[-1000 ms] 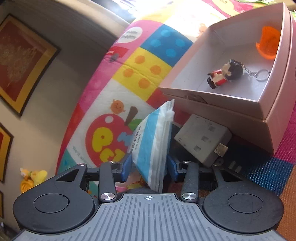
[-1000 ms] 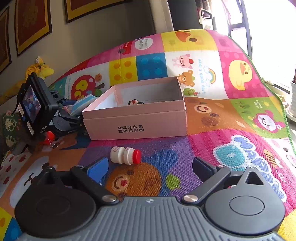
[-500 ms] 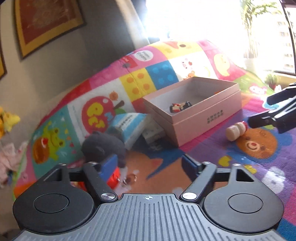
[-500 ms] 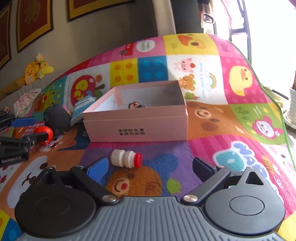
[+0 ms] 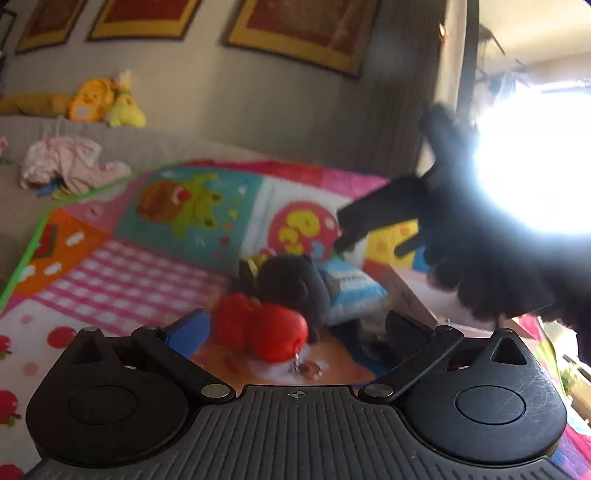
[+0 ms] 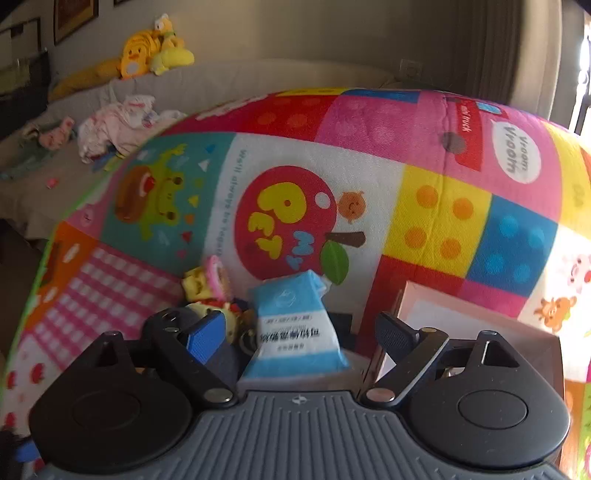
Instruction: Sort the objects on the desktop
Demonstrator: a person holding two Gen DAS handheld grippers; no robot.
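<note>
Left gripper (image 5: pixel 295 325) hangs over the play mat (image 5: pixel 122 266), fingers spreading wide, nothing gripped, a red toy (image 5: pixel 262 328) lying between them. Right gripper (image 6: pixel 299 332) fingers are closing around the blue tissue pack (image 6: pixel 295 325), not yet pinching, just beside the pink box (image 6: pixel 461 317).

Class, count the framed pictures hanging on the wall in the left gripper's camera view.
3, along the top edge: one at the far left, one beside it, and the largest towards the right. All are cropped by the frame, so more may hang out of view.
</note>
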